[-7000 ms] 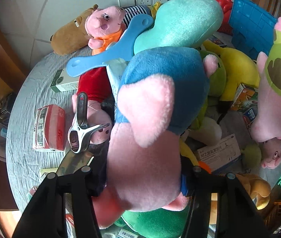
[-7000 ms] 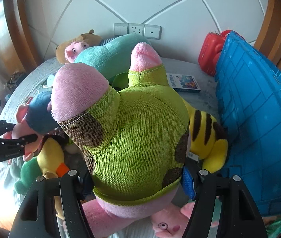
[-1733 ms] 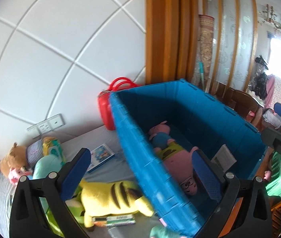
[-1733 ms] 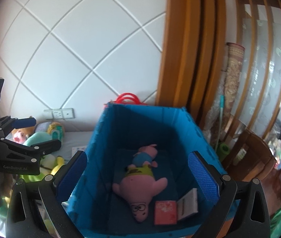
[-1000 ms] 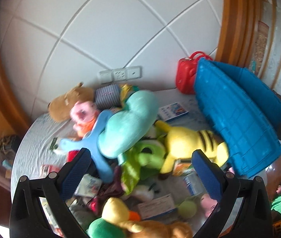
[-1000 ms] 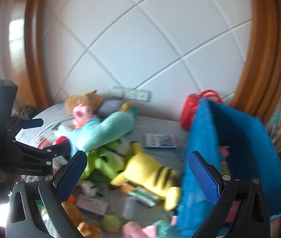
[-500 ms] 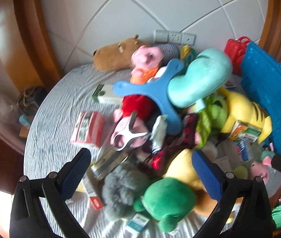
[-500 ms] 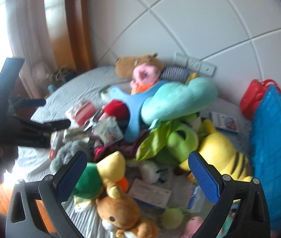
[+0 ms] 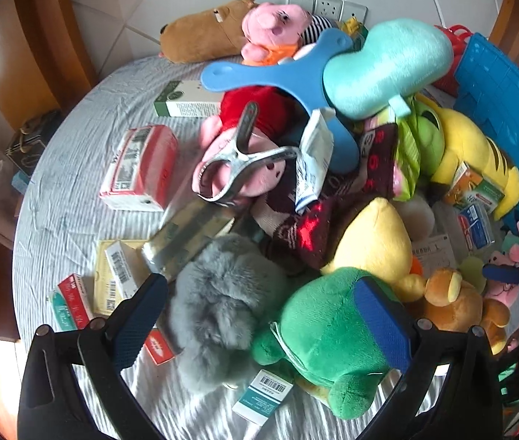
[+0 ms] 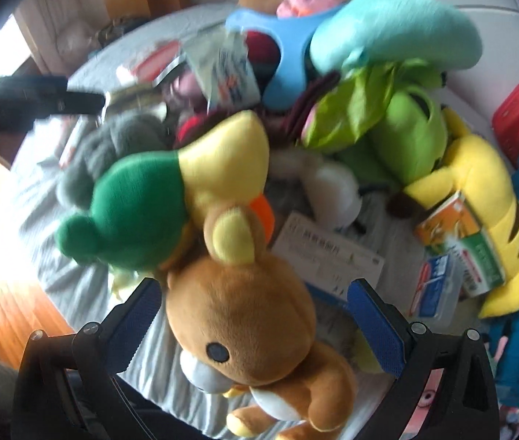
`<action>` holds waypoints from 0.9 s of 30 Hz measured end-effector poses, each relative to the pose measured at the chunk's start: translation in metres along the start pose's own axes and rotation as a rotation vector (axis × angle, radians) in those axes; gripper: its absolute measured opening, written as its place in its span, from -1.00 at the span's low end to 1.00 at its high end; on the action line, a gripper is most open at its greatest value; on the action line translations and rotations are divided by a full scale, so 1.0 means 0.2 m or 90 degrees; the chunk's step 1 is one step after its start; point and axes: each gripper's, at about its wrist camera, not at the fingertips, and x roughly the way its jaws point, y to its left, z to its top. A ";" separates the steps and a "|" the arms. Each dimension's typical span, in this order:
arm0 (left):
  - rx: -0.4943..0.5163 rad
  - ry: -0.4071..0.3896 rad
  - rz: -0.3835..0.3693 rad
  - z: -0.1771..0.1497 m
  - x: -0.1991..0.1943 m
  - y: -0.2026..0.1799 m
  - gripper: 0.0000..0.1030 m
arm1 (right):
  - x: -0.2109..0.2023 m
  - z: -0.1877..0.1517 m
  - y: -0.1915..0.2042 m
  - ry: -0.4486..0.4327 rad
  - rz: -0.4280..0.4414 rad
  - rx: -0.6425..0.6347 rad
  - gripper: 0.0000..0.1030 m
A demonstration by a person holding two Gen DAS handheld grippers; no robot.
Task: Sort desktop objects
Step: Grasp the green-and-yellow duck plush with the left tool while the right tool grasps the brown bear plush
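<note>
- My left gripper (image 9: 259, 315) is wide open over the fluffy grey plush toy (image 9: 215, 308) and soft green plush toy (image 9: 329, 333).
- My right gripper (image 10: 256, 326) is wide open around the brown plush bear (image 10: 252, 333) on the table.

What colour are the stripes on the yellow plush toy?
Dark brown stripes on the yellow plush toy, clearest in the right wrist view.

Fluffy grey plush (image 9: 219, 308), long-piled, beside a smooth-napped green plush (image 9: 325, 333). Shiny bare-metal clamp (image 9: 239, 168) behind them. Glossy red packet (image 9: 138, 168) on the matt, wrinkled cloth table cover (image 9: 72, 201). Ribbed blue plastic bin (image 9: 505, 110). Short-pile brown bear (image 10: 256, 337), matt.
</note>
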 end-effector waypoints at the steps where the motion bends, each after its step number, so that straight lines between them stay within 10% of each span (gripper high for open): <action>1: 0.002 0.005 -0.001 -0.01 0.01 0.00 1.00 | 0.05 -0.02 0.01 0.011 -0.004 -0.006 0.99; 11: 0.026 0.036 -0.006 -0.04 0.07 -0.05 1.00 | 0.25 -0.04 0.00 0.039 0.034 0.005 0.78; 21: 0.147 0.062 -0.116 -0.05 0.10 -0.41 1.00 | -0.04 -0.06 -0.36 0.010 0.021 0.125 0.59; 27: 0.209 0.113 -0.075 -0.11 0.30 -0.58 1.00 | -0.21 -0.10 -0.53 -0.021 -0.014 0.161 0.59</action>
